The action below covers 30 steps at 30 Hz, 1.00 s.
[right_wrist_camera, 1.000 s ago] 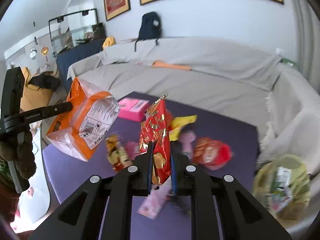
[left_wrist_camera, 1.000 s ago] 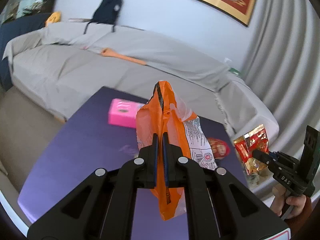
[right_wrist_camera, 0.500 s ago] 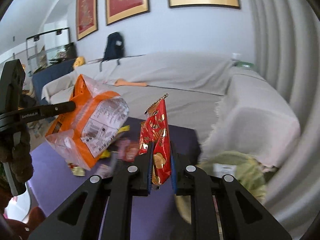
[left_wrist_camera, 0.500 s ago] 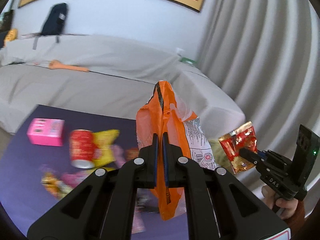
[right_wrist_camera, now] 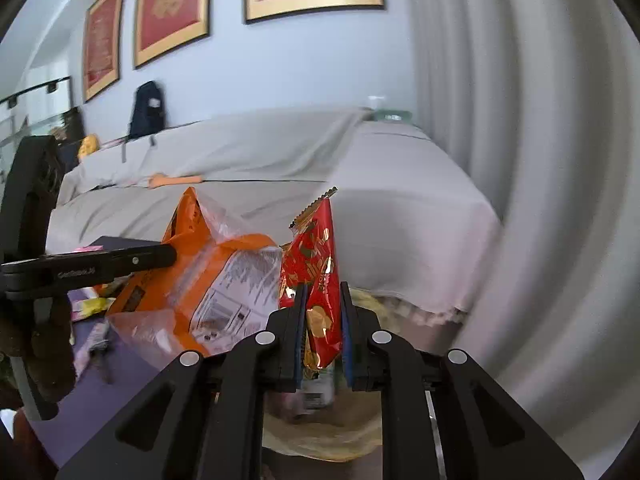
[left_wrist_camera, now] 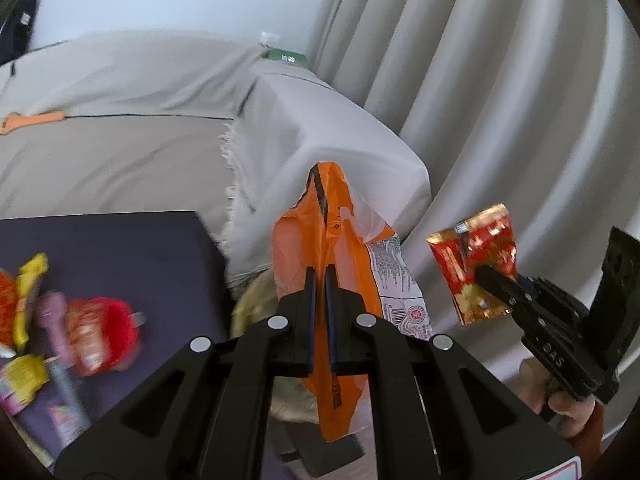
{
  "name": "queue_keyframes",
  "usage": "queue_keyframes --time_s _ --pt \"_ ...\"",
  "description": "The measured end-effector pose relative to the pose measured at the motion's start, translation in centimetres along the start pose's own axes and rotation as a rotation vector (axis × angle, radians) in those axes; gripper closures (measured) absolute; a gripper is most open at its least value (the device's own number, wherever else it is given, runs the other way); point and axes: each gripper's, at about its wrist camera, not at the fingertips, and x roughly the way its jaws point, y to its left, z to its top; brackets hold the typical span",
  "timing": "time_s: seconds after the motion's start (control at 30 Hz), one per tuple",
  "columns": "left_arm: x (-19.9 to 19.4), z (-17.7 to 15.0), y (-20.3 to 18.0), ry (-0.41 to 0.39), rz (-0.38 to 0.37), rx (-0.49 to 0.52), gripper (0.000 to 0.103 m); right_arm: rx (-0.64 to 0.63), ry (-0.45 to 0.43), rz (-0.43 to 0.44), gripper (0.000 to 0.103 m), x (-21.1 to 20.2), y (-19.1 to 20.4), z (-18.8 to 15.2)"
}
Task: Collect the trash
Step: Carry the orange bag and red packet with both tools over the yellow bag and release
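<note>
Two wrappers held aloft: left gripper [left_wrist_camera: 319,280], fingers clamped on orange bag [left_wrist_camera: 320,236]; right gripper [right_wrist_camera: 322,304], fingers clamped on red packet [right_wrist_camera: 316,256]. Both hang above a yellowish-lined bin [right_wrist_camera: 320,436], seemingly a trash bag, just beside the bench [left_wrist_camera: 120,248], presumably for dropping in. More litter lies on the bench.

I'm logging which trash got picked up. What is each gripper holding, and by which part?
The left gripper pinches the orange snack bag at its flattened lower middle. The right gripper clamps the red foil packet by its lower half.
</note>
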Motion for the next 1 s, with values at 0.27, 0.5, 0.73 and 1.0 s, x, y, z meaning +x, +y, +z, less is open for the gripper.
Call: queue_keyframes --time_s 0.27,0.5,0.73,1.0 --pt "9.3 -1.7 -2.1 0.128 0.008 0.012 0.099 0.096 0.042 -0.051 0.088 2.0 -6.2 -1.7" --pt "14.6 -5.1 -2.1 0.279 0.160 0.092 0.099 0.140 0.096 -0.031 0.088 4.7 -7.9 -3.4" --pt "14.3 -5.0 -0.9 0.300 0.027 0.016 0.066 0.146 0.138 0.015 0.088 6.8 -6.8 -4.6" --pt "8.5 -3.4 2.3 0.212 0.105 -0.060 0.063 0.169 0.259 0.188 0.088 12.7 -2.4 -5.7"
